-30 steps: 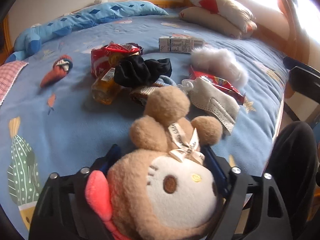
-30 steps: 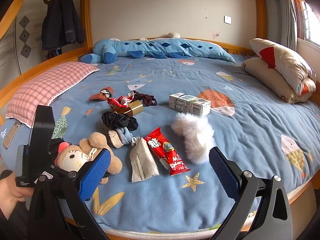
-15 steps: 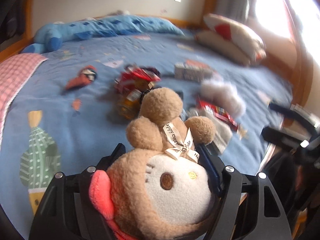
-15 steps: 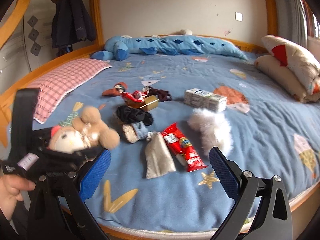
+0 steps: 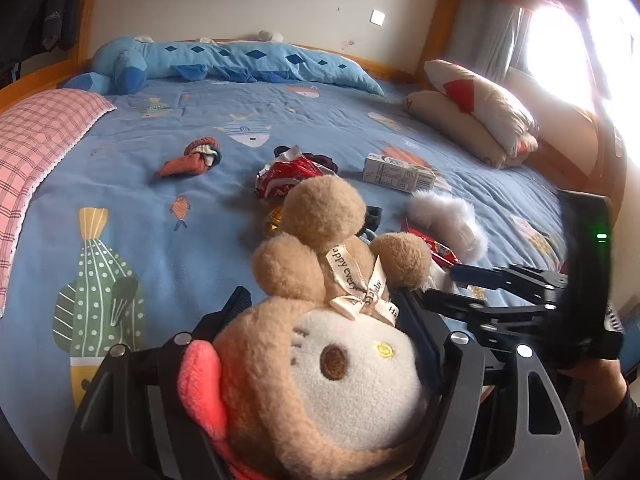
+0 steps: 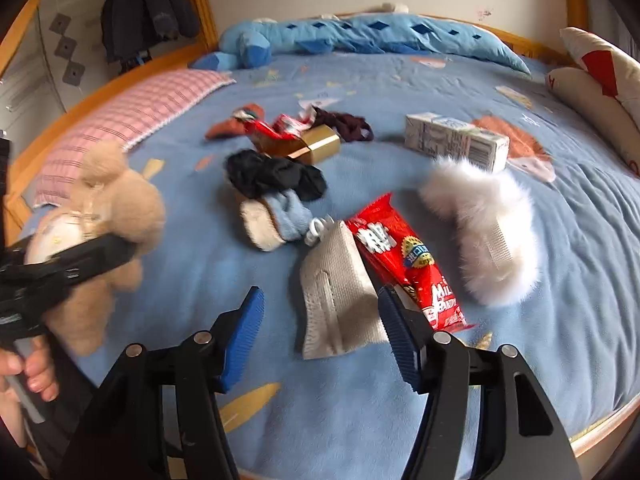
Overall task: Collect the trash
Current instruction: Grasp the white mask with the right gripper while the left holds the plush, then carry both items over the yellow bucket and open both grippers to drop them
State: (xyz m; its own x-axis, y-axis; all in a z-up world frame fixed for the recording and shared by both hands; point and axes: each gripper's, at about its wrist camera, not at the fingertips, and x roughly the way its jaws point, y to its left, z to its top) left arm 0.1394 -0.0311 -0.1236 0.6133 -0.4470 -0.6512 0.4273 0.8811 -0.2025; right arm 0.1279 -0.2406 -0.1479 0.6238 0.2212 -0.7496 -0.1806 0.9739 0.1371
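Observation:
My left gripper [image 5: 320, 304] is shut on a tan plush toy [image 5: 320, 340] with a ribbon bow, held above the blue bed. The toy also shows blurred at the left of the right wrist view [image 6: 100, 216]. My right gripper [image 6: 320, 312] is open and empty, low over a grey sock [image 6: 336, 300]. A red snack wrapper [image 6: 404, 264] lies just right of that sock. A white milk carton [image 6: 456, 140], a crumpled red wrapper [image 6: 276, 128] and a gold box [image 6: 316, 144] lie farther back.
A white fluffy slipper [image 6: 484, 232], black cloth [image 6: 276, 172], a light blue sock [image 6: 276, 220], dark cloth [image 6: 344, 124] and an orange sock [image 5: 192, 160] lie on the bed. A pink checked pillow [image 6: 136, 116] is left, cream pillows [image 5: 476, 116] right, a blue plush [image 5: 224, 60] at the back.
My left gripper lifted the plush toy up and away to the left. My right gripper moved forward and down over the grey sock, and its jaws narrowed.

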